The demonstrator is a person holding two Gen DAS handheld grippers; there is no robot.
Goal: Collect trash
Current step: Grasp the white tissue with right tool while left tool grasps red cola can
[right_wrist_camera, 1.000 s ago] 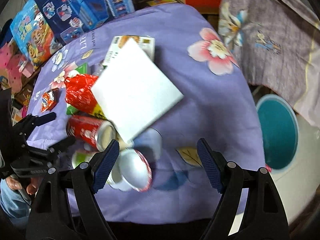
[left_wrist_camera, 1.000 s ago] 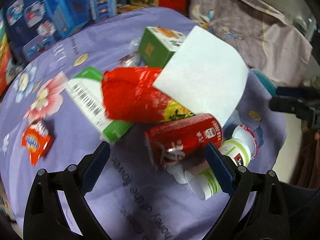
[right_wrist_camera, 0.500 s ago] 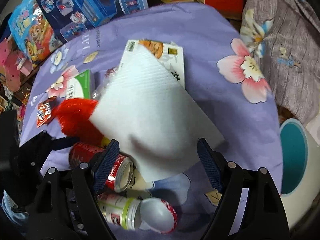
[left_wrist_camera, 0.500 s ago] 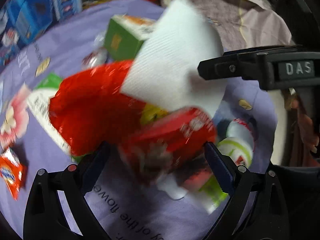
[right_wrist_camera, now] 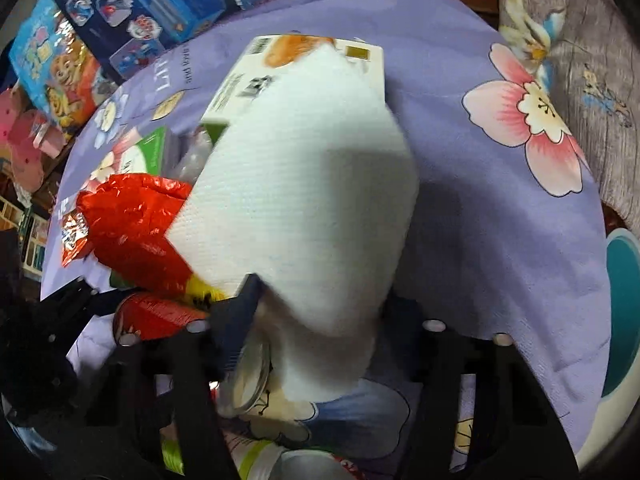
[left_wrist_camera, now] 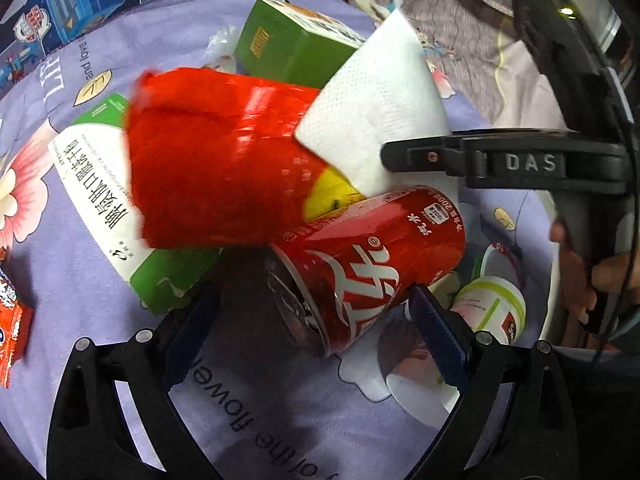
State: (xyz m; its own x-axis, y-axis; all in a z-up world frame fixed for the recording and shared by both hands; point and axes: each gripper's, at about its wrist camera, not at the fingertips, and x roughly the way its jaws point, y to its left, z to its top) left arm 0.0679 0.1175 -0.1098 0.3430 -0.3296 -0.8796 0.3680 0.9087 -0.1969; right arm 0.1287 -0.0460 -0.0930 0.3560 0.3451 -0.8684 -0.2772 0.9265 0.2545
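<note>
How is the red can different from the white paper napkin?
The red can is shiny metal, round and stiff; the white paper napkin is soft, flat and dull. The can lies on its side on the purple cloth between the open left tongs; the napkin is up off the cloth, bending between the right tongs, which have just been closing on it. Both sit in the same heap of trash.

"DAS" stands in raised letters on the black claw arm [left_wrist_camera: 532,162] at the frame's right. The purple cloth [left_wrist_camera: 256,420] carries "LIFE" and "and love" at upper left — "flowe" shows, upside down, near the bottom. Chinese script runs along the green-and-white box [left_wrist_camera: 100,196] and the red can [left_wrist_camera: 372,264] — too small to read surely.
</note>
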